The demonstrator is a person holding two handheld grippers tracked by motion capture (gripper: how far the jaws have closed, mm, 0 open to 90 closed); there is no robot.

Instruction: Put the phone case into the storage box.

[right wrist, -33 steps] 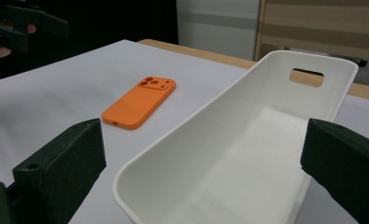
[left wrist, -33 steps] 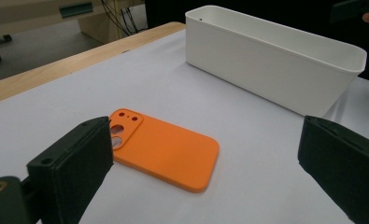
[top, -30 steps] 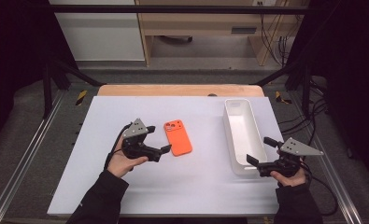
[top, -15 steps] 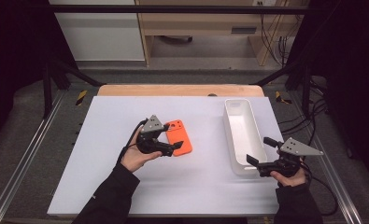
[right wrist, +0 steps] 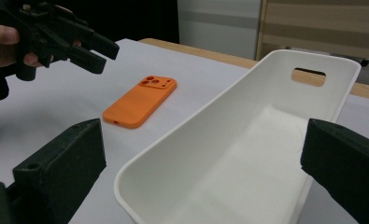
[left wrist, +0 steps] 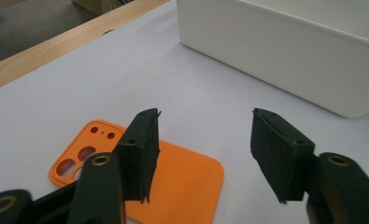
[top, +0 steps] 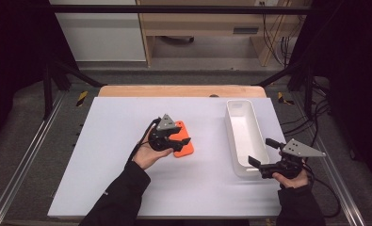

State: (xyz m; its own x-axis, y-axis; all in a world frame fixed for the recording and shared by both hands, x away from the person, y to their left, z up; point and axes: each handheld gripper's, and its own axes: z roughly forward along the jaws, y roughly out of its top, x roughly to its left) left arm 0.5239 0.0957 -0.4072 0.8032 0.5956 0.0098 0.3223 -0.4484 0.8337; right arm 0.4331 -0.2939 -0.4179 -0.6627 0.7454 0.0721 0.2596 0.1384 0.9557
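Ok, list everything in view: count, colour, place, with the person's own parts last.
phone case: one, orange, flat on the sheet near its middle, camera cutouts at one end
bin: one, white, long and empty, a handle slot in its end wall, on the sheet's right side
sheet: one, white, covering the table top
table: one, wooden edge showing beyond the sheet's far side
frame rails: metal, along both sides of the table
left gripper: one, black, over the phone case, fingers just been closing, not yet pressing it
right gripper: one, black, at the bin's near end, fingers wide apart
hands: two, dark sleeves, each holding a gripper
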